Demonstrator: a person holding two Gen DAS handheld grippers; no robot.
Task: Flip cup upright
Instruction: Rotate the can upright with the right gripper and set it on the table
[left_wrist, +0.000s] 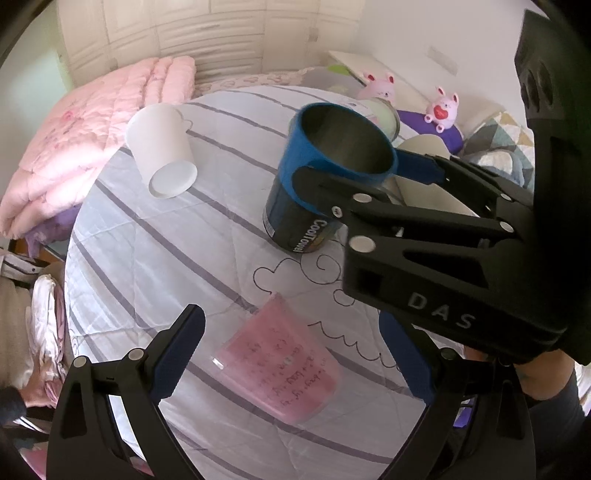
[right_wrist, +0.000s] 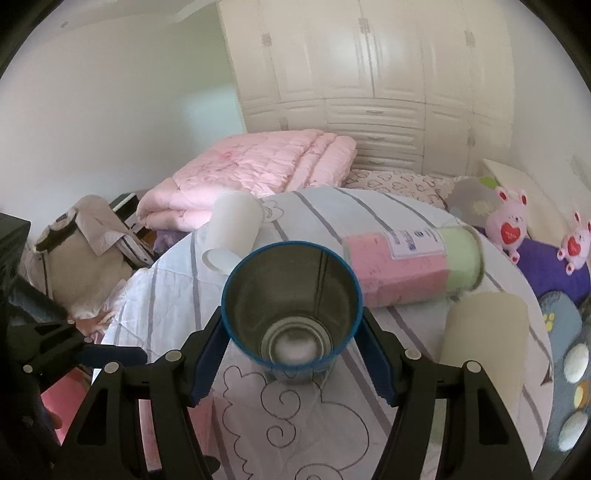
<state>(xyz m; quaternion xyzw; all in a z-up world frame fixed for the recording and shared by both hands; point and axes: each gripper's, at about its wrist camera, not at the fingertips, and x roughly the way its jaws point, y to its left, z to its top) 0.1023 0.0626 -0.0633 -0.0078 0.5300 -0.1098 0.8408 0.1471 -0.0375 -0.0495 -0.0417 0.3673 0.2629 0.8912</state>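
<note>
Left wrist view: the blue-rimmed metal cup with a dark printed body (left_wrist: 314, 177) was seen mouth-up, axis near vertical with a slight tilt, its base on or just above the striped white tablecloth (left_wrist: 155, 258) — contact couldn't be confirmed. The right gripper (left_wrist: 360, 168) was clamped across the cup's upper band, reaching in from the cup's right. The left gripper (left_wrist: 291, 354) was held wide open and empty, nearer the camera than the cup, with a pink translucent cup lying on its side (left_wrist: 282, 365) between its fingers but not touching them.

Right wrist view: the cup (right_wrist: 291, 310) was viewed straight down its mouth, dead centre between the right gripper's (right_wrist: 291, 354) blue pads, both pressed on the rim band. A white plastic cup lying on its side (right_wrist: 232, 232) was noted beyond the metal cup, to its left.

Judgement: flip looked essentially done; only a straight-down set and release remained.
</note>
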